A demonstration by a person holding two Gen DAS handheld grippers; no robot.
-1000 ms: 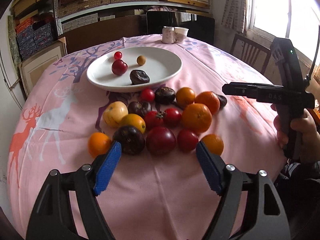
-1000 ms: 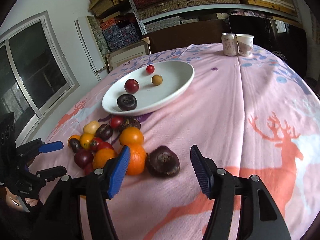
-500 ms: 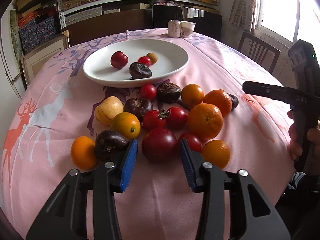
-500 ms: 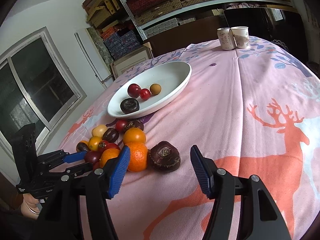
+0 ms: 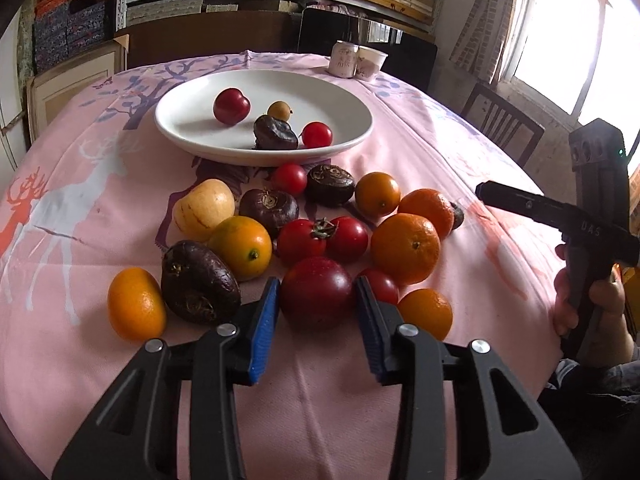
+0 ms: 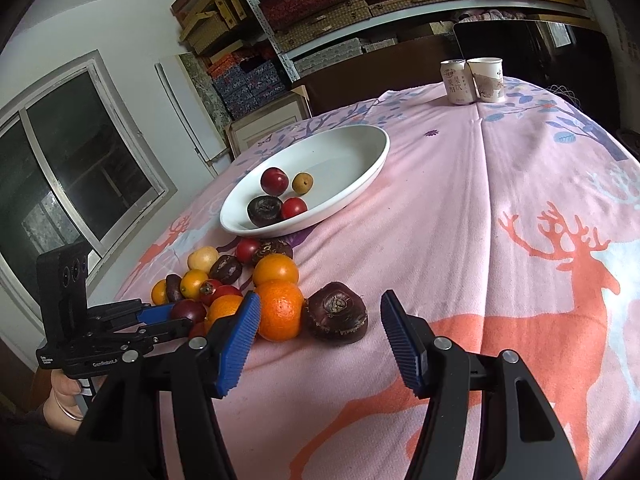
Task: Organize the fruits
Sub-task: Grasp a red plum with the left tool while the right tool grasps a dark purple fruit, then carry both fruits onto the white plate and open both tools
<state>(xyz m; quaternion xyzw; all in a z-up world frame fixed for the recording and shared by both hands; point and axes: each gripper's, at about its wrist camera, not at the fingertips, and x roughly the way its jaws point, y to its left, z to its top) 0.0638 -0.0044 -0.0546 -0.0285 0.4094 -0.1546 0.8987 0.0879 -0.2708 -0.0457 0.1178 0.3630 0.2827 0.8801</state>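
A pile of several fruits lies on the pink tablecloth in front of a white plate (image 5: 344, 92). The plate (image 6: 372, 168) holds a red plum, a small yellow fruit, a dark water chestnut and a cherry tomato. My left gripper (image 5: 316, 296) has its blue pads against both sides of a large dark red plum (image 5: 316, 290) at the pile's near edge; the plum rests on the cloth. My right gripper (image 6: 320, 320) is open, just short of a dark water chestnut (image 6: 336, 314) beside an orange (image 6: 280, 310). The left gripper and plum (image 6: 188, 310) also show in the right wrist view.
Oranges (image 5: 404, 246), tomatoes (image 5: 346, 238), a yellow fruit (image 5: 204, 208) and dark chestnuts (image 5: 198, 282) crowd around the plum. A can (image 6: 456, 82) and a cup (image 6: 486, 80) stand at the table's far edge. A chair (image 5: 504, 128) stands at the right.
My left gripper moved forward and closed from wide open onto the dark red plum. My right gripper stayed open near the water chestnut. A cherry tomato rolled to the plate's near side.
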